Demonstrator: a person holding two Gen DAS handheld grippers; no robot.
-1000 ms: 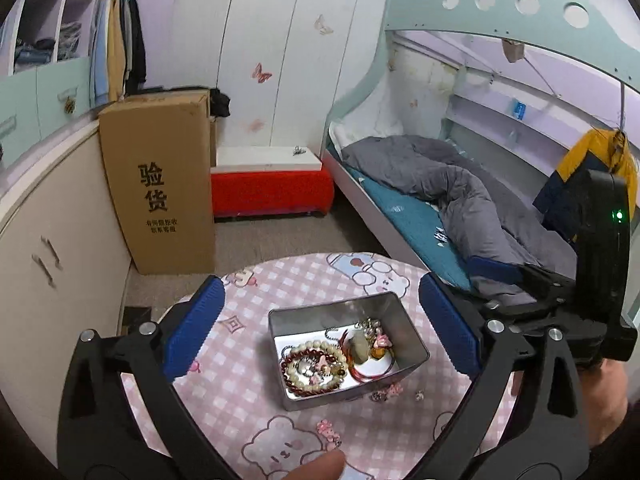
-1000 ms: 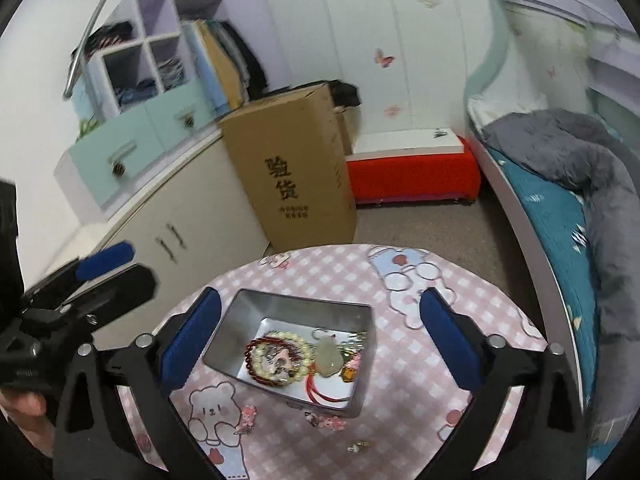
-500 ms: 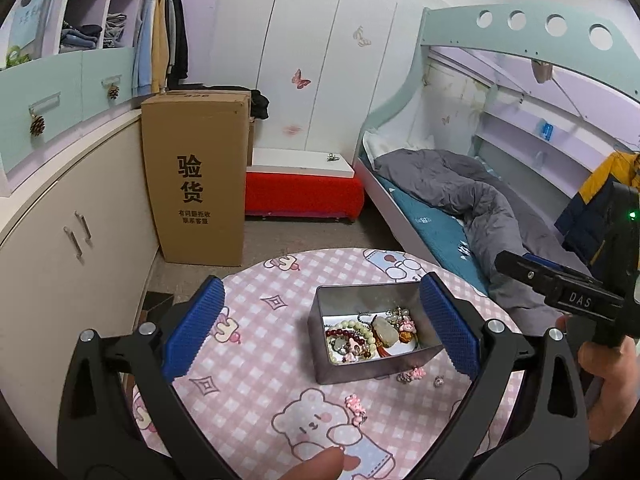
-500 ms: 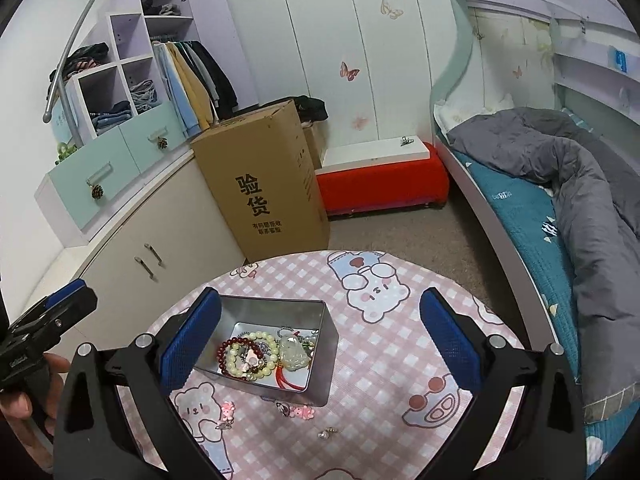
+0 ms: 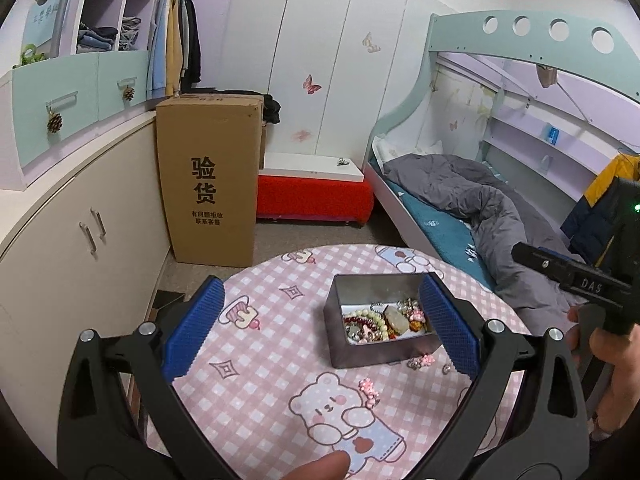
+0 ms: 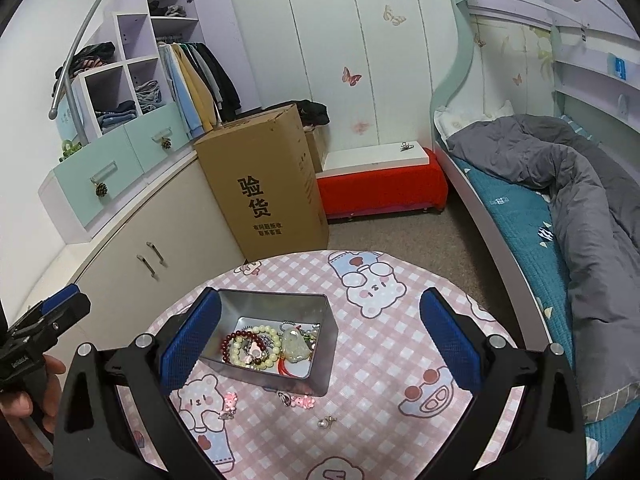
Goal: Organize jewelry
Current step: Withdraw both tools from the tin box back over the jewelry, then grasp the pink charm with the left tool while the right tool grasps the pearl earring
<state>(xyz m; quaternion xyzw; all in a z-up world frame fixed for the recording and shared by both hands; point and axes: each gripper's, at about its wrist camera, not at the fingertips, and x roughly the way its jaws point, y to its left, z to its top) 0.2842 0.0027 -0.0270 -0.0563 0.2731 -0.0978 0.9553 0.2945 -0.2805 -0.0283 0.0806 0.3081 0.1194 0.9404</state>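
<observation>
One metal tin (image 6: 316, 364) on one round table (image 6: 400, 344). Four loose trinkets at six o'clock: two pink charms (image 6: 231, 400) (image 6: 303, 401), two small metal bits (image 6: 285, 397) (image 6: 326, 422).

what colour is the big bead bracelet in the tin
Dark red bead bracelet, clearest in the right wrist view.

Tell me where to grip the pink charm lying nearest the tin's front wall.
Come straight down on the pink charm with the right claw, closing across its narrow middle. It lies flat on the tablecloth, close to the metal tin, so a side approach would hit the wall.
</observation>
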